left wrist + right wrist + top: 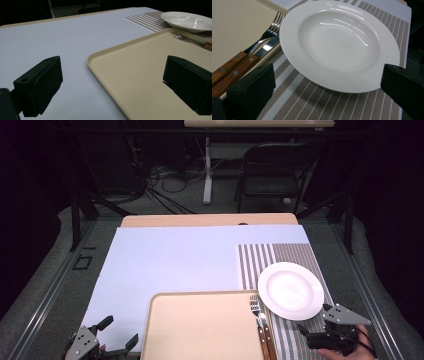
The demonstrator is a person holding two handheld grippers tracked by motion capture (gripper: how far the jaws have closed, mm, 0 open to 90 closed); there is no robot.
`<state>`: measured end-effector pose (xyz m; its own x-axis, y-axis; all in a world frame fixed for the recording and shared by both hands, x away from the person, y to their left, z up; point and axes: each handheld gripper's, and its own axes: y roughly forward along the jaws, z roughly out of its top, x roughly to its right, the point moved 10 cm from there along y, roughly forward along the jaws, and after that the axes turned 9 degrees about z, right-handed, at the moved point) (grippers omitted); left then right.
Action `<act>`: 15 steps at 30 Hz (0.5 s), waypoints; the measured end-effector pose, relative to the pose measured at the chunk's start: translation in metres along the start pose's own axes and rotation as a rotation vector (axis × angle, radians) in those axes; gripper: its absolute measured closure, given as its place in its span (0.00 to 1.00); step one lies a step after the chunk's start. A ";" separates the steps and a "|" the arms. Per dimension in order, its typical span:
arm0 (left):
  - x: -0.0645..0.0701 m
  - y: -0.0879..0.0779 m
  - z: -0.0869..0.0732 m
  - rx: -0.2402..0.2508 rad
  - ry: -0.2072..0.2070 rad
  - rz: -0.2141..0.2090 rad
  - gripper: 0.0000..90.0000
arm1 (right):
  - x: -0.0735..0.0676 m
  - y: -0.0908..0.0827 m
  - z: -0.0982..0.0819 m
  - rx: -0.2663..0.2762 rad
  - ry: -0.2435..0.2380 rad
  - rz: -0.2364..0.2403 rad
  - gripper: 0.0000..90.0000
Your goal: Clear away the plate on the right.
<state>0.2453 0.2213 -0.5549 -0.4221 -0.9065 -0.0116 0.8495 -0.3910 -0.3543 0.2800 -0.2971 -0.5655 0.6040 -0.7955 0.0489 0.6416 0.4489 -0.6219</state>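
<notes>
The right gripper (320,332) sits at the near right corner of the table with its jaws spread wide and nothing between them, resting low over the striped placemat (300,252). Straight ahead of it, just beyond the jaw tips, lies the white plate (339,45), empty and flat on the placemat; in the right gripper view the plate's near rim falls between the two jaws without touching either. To this gripper's left, a fork (265,35) and a knife (253,58), both with wooden handles, lie side by side on the right edge of the beige tray (200,327), handles toward the person; the plate's rim sits close over the fork's tines. The left gripper (120,335) is at the near left corner, well apart from the plate, also released with jaws wide and empty. Its right jaw hangs over the tray's near left part and its left jaw over the pale blue table cover (62,37), the tray's rounded corner lying between them. From this gripper the plate is far ahead and to the right.
</notes>
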 end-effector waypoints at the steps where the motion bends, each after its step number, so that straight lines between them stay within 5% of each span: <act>1: 0.000 0.000 0.000 0.000 -0.001 -0.001 0.03 | 0.001 0.000 -0.001 -0.024 -0.009 -0.001 0.00; 13: 0.001 0.002 -0.001 -0.007 0.002 -0.004 0.03 | 0.008 0.018 -0.012 -0.207 -0.150 -0.031 0.00; 15: 0.001 0.002 -0.001 -0.004 0.001 -0.005 0.03 | 0.009 0.023 -0.011 -0.203 -0.163 -0.028 0.00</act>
<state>0.2459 0.2196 -0.5564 -0.4267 -0.9043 -0.0103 0.8459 -0.3951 -0.3582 0.2947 -0.2985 -0.5880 0.6663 -0.7228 0.1832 0.5609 0.3240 -0.7618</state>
